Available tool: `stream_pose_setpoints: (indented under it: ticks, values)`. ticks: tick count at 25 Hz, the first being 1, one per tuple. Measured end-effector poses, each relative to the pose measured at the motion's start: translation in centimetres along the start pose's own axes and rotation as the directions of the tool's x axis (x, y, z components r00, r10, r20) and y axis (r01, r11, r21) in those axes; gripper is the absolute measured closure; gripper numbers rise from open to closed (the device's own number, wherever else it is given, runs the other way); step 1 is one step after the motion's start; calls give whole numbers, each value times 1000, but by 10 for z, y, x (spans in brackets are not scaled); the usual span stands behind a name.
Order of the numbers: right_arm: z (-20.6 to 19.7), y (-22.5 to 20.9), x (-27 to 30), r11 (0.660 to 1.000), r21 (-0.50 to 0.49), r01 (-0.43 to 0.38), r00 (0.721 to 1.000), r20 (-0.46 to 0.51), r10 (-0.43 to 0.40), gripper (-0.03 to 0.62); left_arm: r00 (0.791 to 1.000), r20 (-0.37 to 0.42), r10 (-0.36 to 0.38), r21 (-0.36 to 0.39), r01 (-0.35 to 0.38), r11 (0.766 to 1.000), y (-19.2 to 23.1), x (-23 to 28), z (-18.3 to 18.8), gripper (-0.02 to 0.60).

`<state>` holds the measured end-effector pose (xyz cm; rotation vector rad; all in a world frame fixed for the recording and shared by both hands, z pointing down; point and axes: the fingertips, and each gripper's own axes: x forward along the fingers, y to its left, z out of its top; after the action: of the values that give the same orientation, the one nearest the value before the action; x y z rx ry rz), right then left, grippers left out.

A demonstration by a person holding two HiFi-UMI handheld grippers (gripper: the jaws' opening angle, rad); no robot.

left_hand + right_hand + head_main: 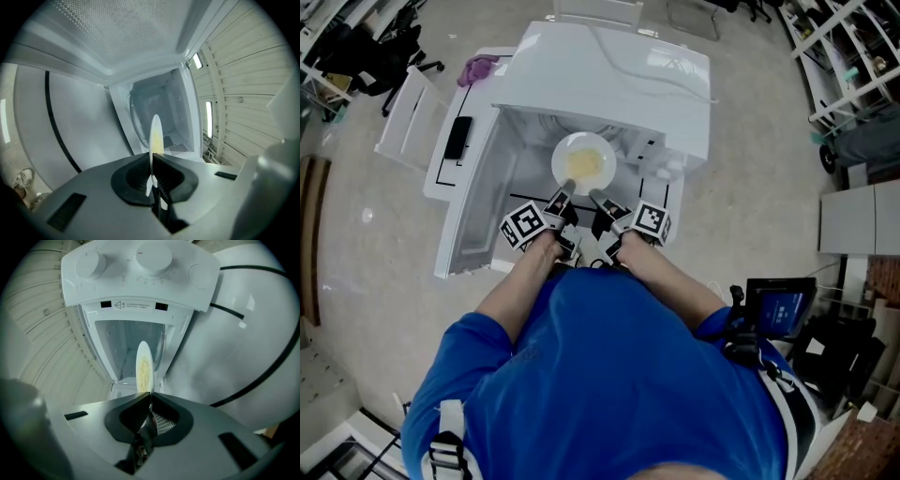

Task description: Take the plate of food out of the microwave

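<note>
Plate of food point(584, 164) clamped by its near rim at the mouth of the open microwave point(619, 84).
Both forearms point(520, 281) reach forward side by side, converging slightly. The left gripper point(560, 199) and right gripper point(598, 199) point almost level, each rolled onto its side with its jaws closed on the rim from above and below. The plate juts straight ahead of both, with the microwave beyond it and the swung-open door point(469, 206) out to the left gripper's left.
</note>
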<state>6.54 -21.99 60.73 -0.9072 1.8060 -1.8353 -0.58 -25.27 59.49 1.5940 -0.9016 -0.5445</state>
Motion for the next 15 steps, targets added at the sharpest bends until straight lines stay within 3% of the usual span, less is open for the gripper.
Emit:
stream_pose_setpoints:
  ticks: [5,15]
  values:
    - [-18,4,-32,1000,-21,-17,999,-49,16,576,999,46,5,-11,-5,1000,-12,-27,-28,561]
    - [-63,9,-55,996,-77,-49,988,-151,37,571,991,127,38,-53,-31,998,-14,-81,-46,565]
